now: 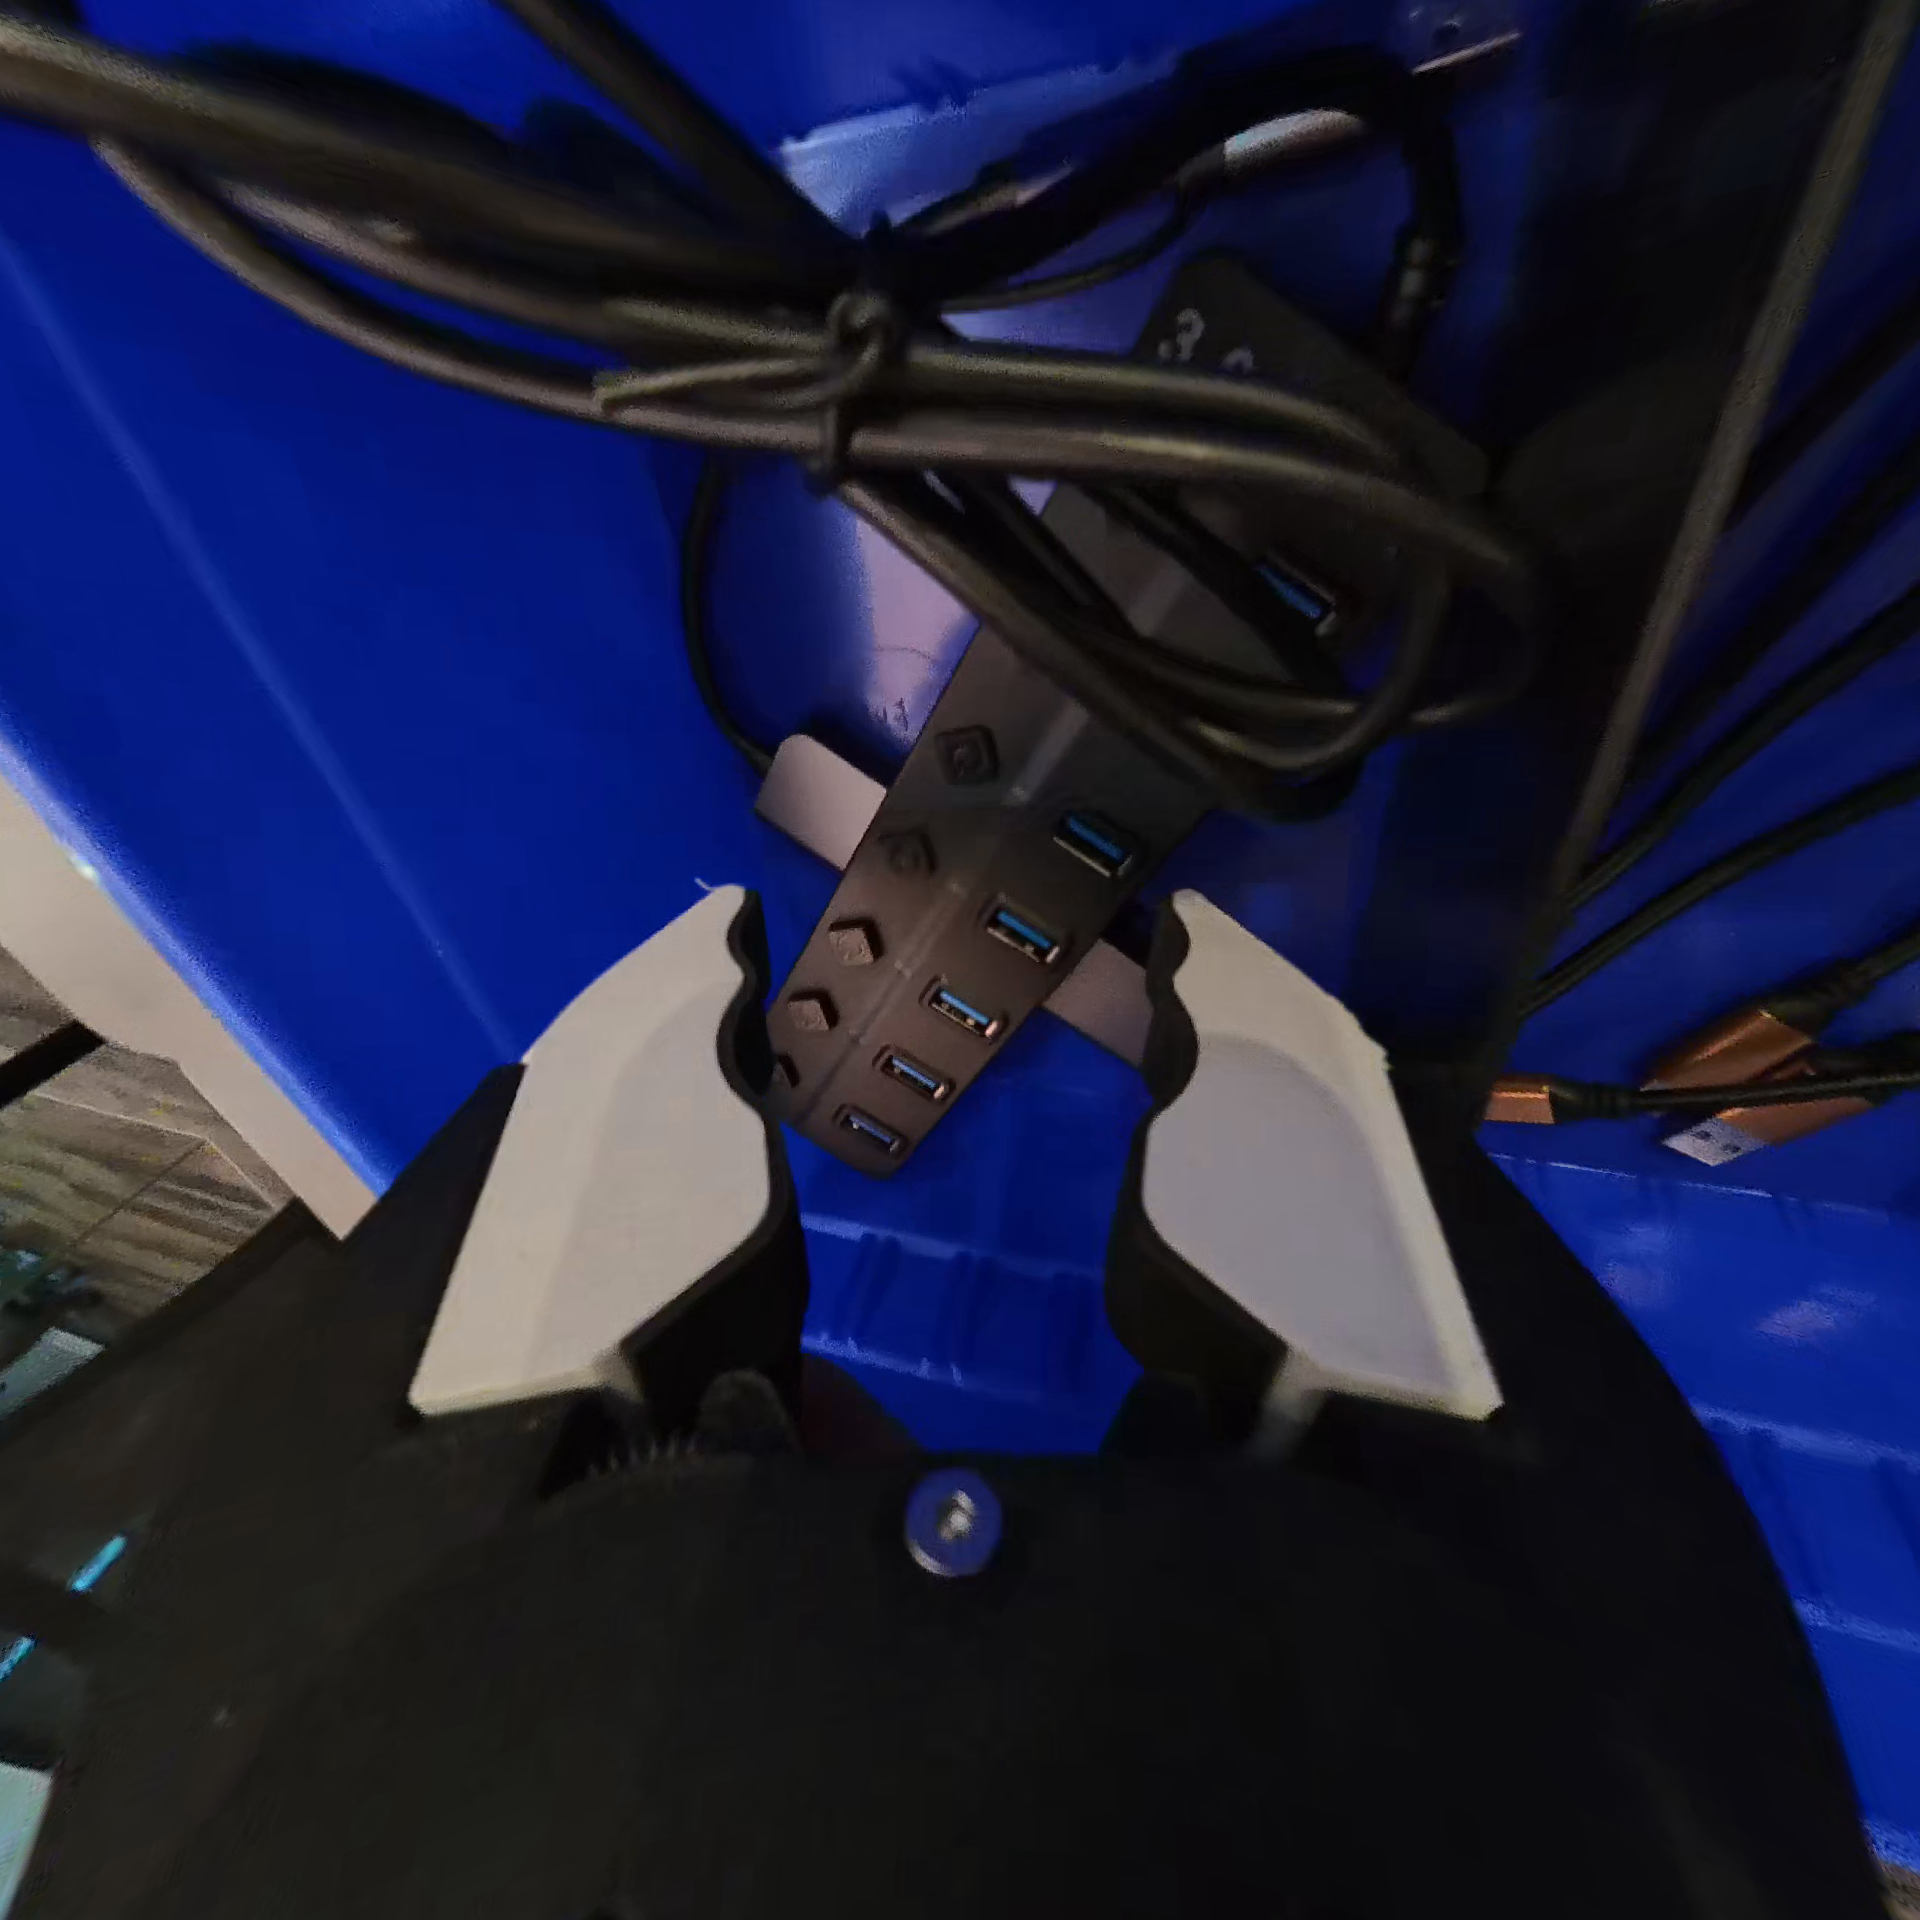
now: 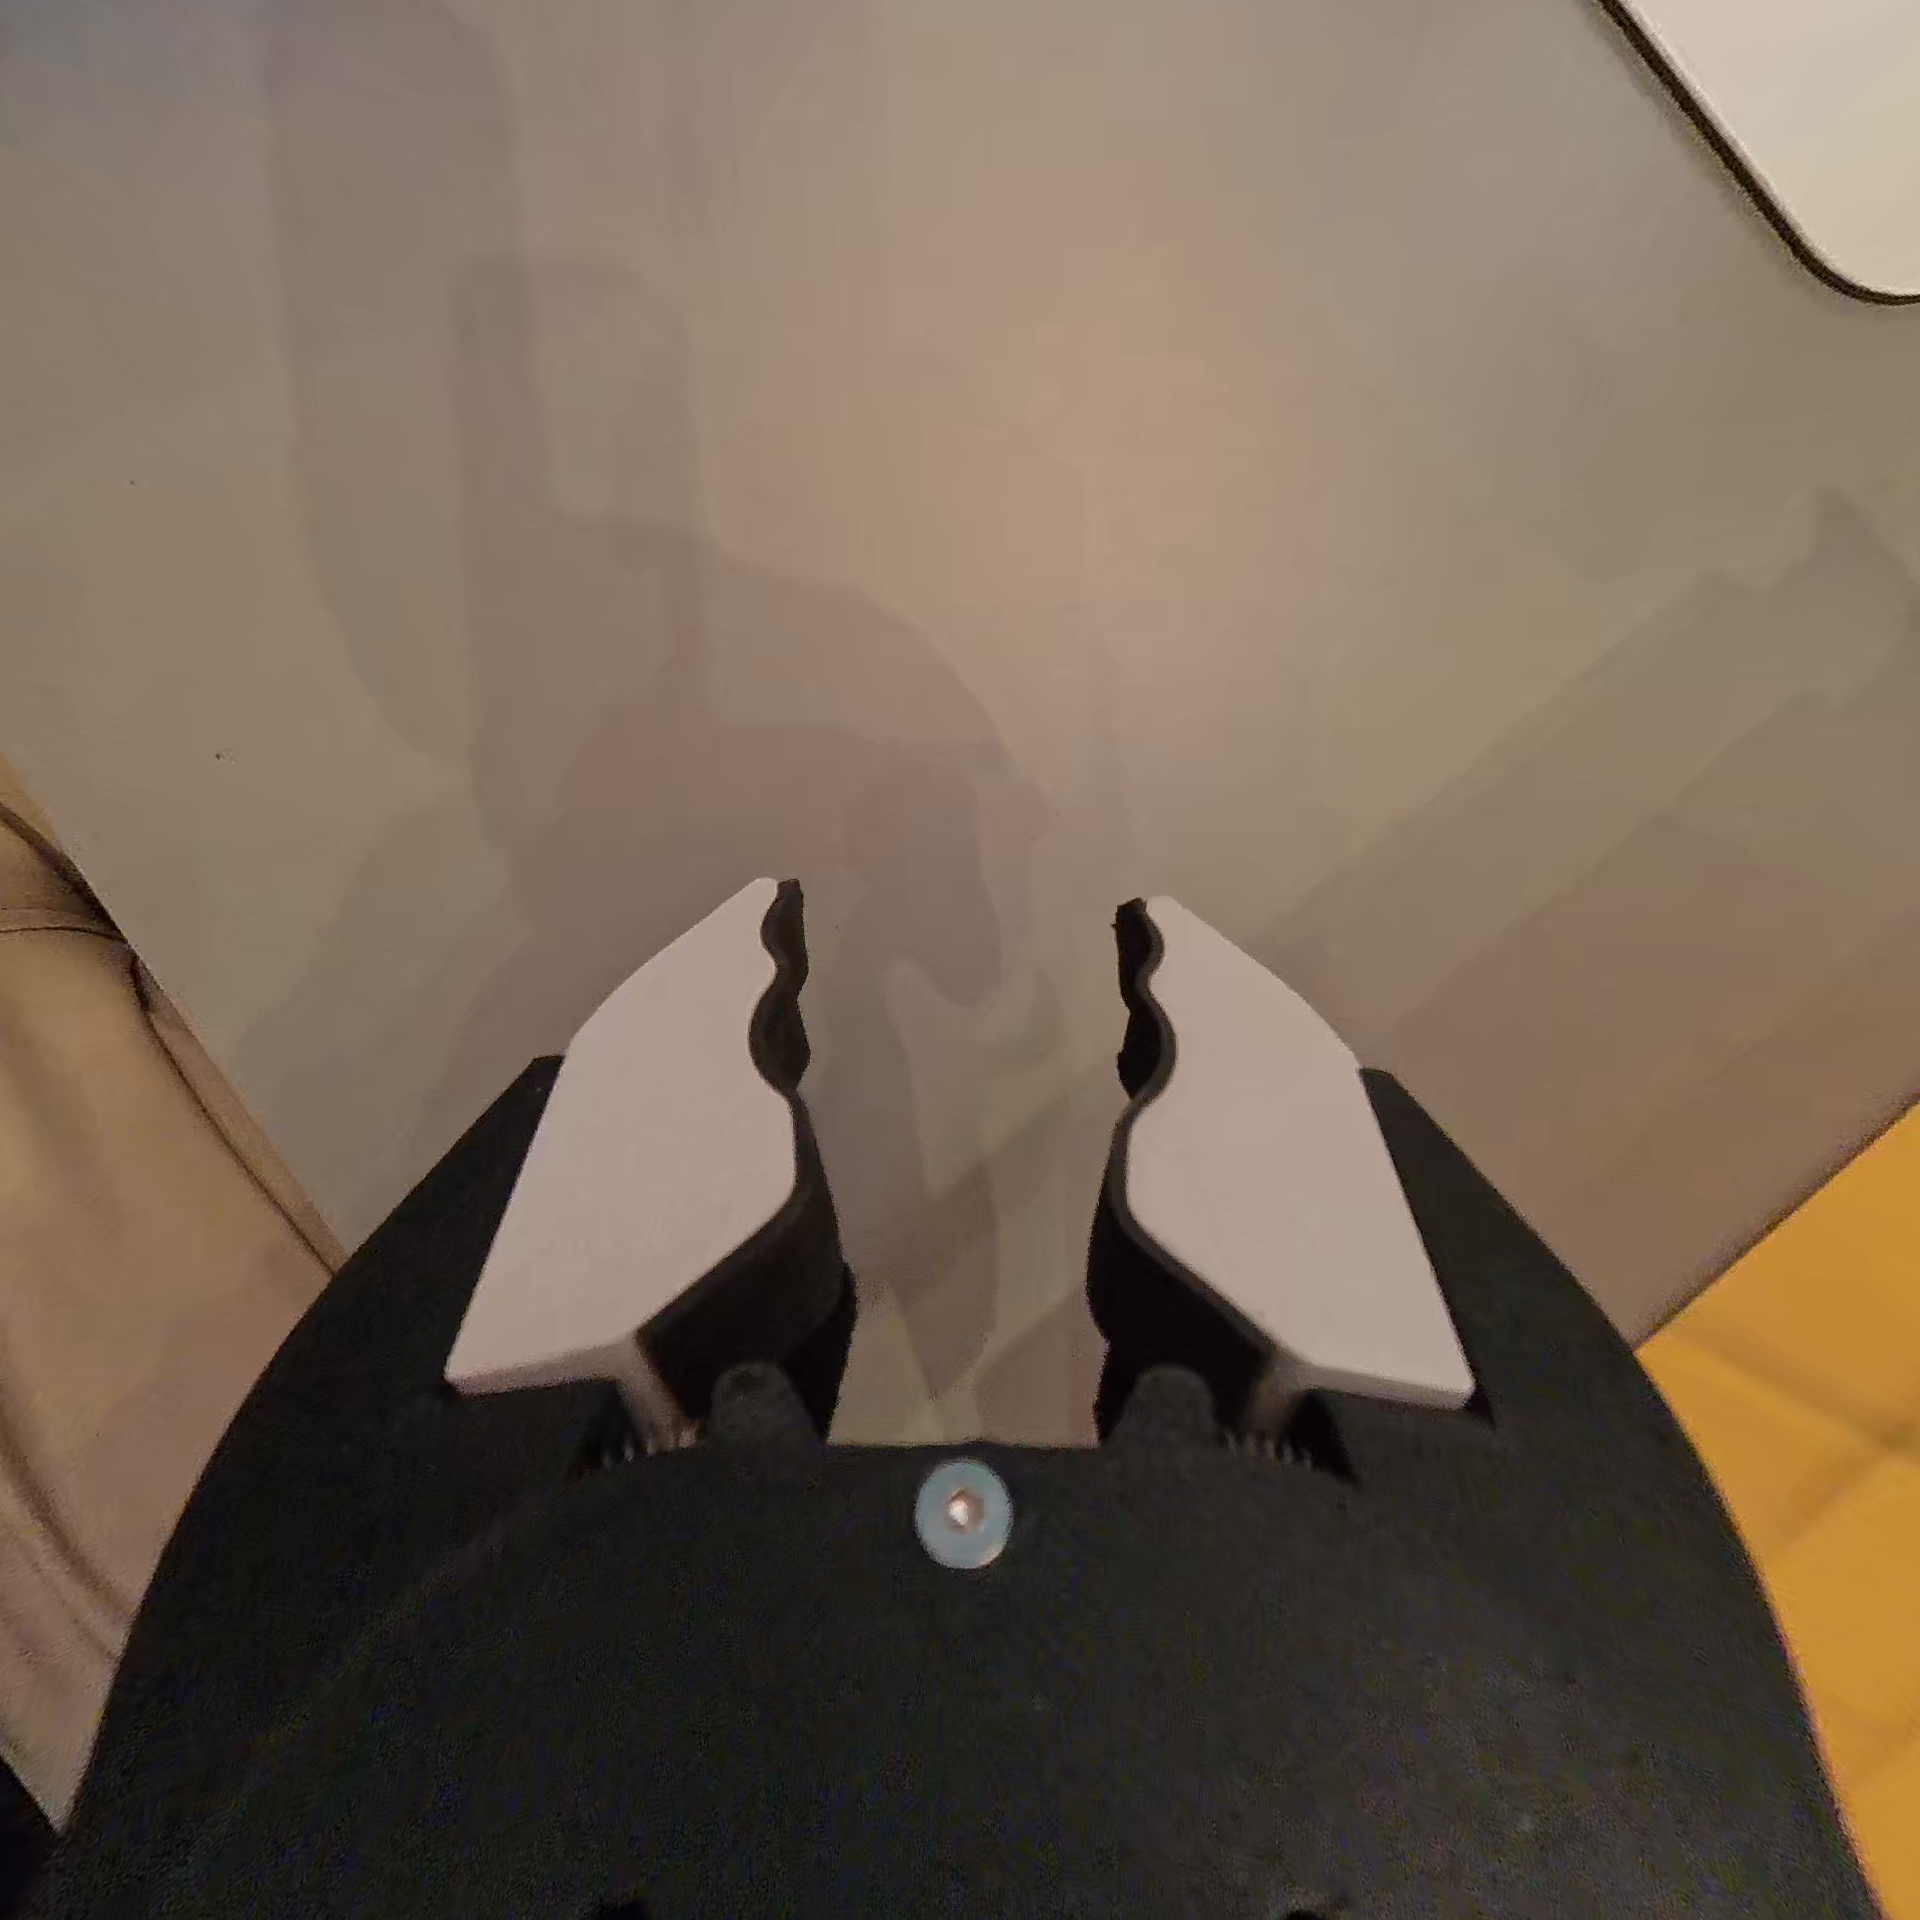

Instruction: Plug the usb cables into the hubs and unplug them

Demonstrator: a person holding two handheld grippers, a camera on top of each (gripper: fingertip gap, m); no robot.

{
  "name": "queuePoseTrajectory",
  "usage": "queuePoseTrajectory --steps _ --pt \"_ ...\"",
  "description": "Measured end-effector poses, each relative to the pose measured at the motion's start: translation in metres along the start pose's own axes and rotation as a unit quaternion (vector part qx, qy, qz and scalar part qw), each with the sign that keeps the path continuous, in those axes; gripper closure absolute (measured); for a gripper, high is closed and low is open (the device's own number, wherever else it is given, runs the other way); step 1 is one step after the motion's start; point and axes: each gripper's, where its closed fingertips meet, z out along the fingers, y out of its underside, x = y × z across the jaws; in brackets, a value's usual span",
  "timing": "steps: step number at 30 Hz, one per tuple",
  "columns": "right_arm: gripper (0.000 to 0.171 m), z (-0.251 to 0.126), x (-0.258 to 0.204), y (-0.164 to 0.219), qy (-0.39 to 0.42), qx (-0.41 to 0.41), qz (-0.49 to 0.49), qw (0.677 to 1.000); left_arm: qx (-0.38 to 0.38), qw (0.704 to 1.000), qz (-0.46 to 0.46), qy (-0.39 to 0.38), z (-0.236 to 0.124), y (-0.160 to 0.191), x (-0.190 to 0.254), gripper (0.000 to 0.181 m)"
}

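1. Two white-fingered black grippers show, one per wrist view; the left gripper (image 1: 956, 925) has its jaws spread apart, holding nothing
2. Between and just beyond its fingertips lies the long black USB hub with a row of blue ports (image 1: 935, 966), slanting up to the right inside a blue plastic bin (image 1: 364, 623); whether the fingers touch the hub cannot be told
3. Above the hub, a bundle of black cables tied with a twist tie (image 1: 862, 353) drapes across its upper part
4. At the right edge, copper-coloured USB plugs on black cables (image 1: 1745, 1081) lie loose on the bin, plugged into nothing visible
5. Over a plain grey tabletop (image 2: 935, 416), the right gripper (image 2: 956, 904) hangs with its jaws parted and empty; a white rounded object with a dark edge (image 2: 1818, 125) sits at the upper right corner
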Motion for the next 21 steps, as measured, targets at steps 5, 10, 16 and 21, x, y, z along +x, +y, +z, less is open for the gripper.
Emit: queuePoseTrajectory --steps 5,10,16,21 --pt "0.113 0.004 0.000 0.004 -0.009 -0.005 0.007 1.000 -0.014 0.999 0.022 0.034 0.014 -0.001 0.004 0.108" --pt "0.114 0.004 0.001 0.005 -0.014 -0.003 0.014 1.000 -0.017 0.998 0.019 0.055 0.025 -0.001 0.009 0.114" --pt "0.114 0.006 0.001 0.008 -0.022 -0.008 0.019 1.000 -0.023 0.999 0.021 0.037 0.021 0.000 0.008 0.117" --pt "0.115 0.007 -0.001 0.007 -0.027 -0.008 0.018 0.999 -0.013 0.999 0.011 0.027 0.006 0.001 0.006 0.118"
